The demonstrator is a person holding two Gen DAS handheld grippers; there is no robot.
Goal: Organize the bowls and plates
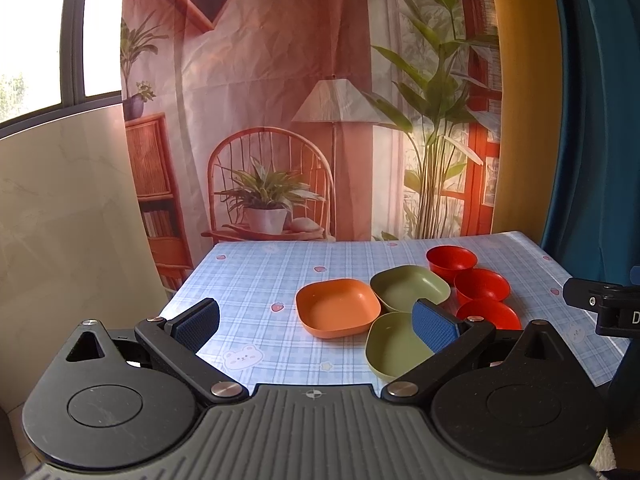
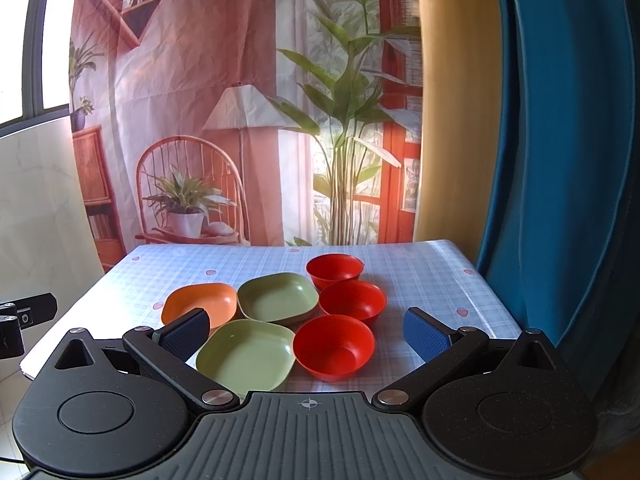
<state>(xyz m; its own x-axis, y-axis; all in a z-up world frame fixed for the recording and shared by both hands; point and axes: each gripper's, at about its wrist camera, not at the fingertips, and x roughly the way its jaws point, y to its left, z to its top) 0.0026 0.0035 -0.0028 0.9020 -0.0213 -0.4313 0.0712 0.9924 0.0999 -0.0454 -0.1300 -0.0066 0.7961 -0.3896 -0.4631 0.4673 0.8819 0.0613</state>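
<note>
Behind the counter [image 2: 420,280] hangs a printed backdrop [image 2: 240,120] showing a rattan chair, a floor lamp and tall plants, with a blue curtain [image 2: 560,160] to the right and a window [image 1: 40,40] to the left. A blue checked cloth with small cartoon prints covers the counter.

Six dishes sit close together toward the counter's right half. Three red bowls stand in a line running away from the cameras: the near red bowl [image 2: 334,346], the middle red bowl [image 2: 353,300] and the far red bowl [image 2: 335,269]. Left of them are two green plates with raised sides, the near green plate [image 2: 246,354] just beside the near red bowl and the far green plate [image 2: 278,296] behind it. An orange plate [image 1: 338,312] lies furthest left, touching or nearly touching the far green plate. All the dishes rest upright and look empty.

The left hand-held gripper [image 1: 318,324] is spread wide with nothing between its blue pads, held above the counter's near edge facing the orange plate. The right hand-held gripper [image 2: 308,336] is likewise spread wide and holds nothing, facing the near green plate and near red bowl.
</note>
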